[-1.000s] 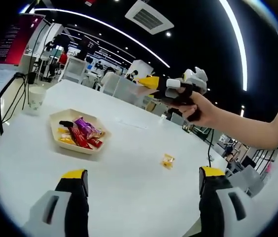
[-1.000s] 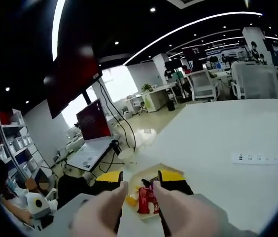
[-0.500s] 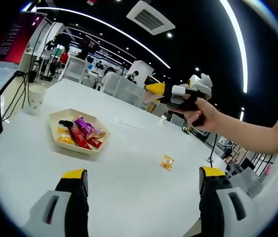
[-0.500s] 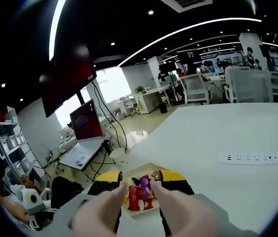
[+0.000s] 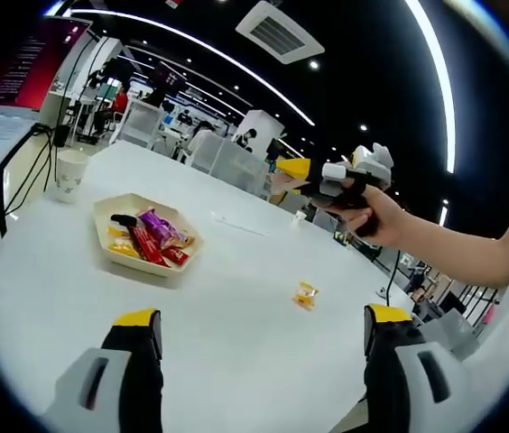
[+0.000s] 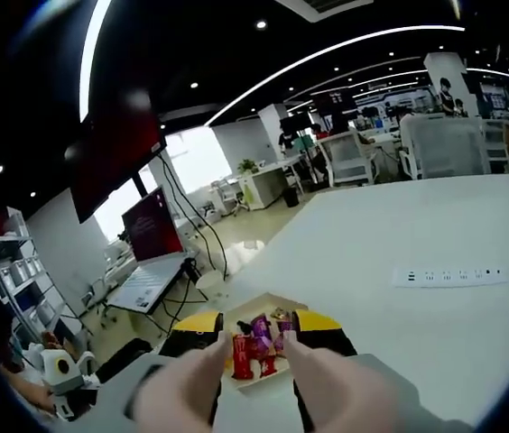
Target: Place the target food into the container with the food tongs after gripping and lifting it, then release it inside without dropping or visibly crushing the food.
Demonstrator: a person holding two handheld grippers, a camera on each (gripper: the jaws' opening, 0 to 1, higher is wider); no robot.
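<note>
White round table (image 5: pixel 236 298), busy open office behind. The cream hexagonal shallow tray (image 5: pixel 101 209) is sitting at about ten o'clock in the left gripper view, already holding a heap of wrapped snacks, red, purple and yellow (image 5: pixel 151 240). One small yellow-wrapped sweet (image 5: pixel 306 294) is lying alone on the bare tabletop, well apart from the tray, near the centre and slightly toward three o'clock; I am taking it for the target food. No food tongs are showing. The left gripper (image 5: pixel 259 320) is hanging above the near table edge with its yellow-tipped jaws spread wide and nothing between them. The right gripper (image 5: pixel 301 173), held in a hand (image 5: pixel 372 206), is being carried high over the table at about one o'clock; in the right gripper view the right gripper (image 6: pixel 254 325) is looking down at the tray, framed between its jaws at six o'clock, the jaws standing narrowly apart and empty. Judgement: the pick is not yet made. The next move calls for swinging down toward the lone sweet, straddling it, and closing gently enough not to crush the wrapper.
</note>
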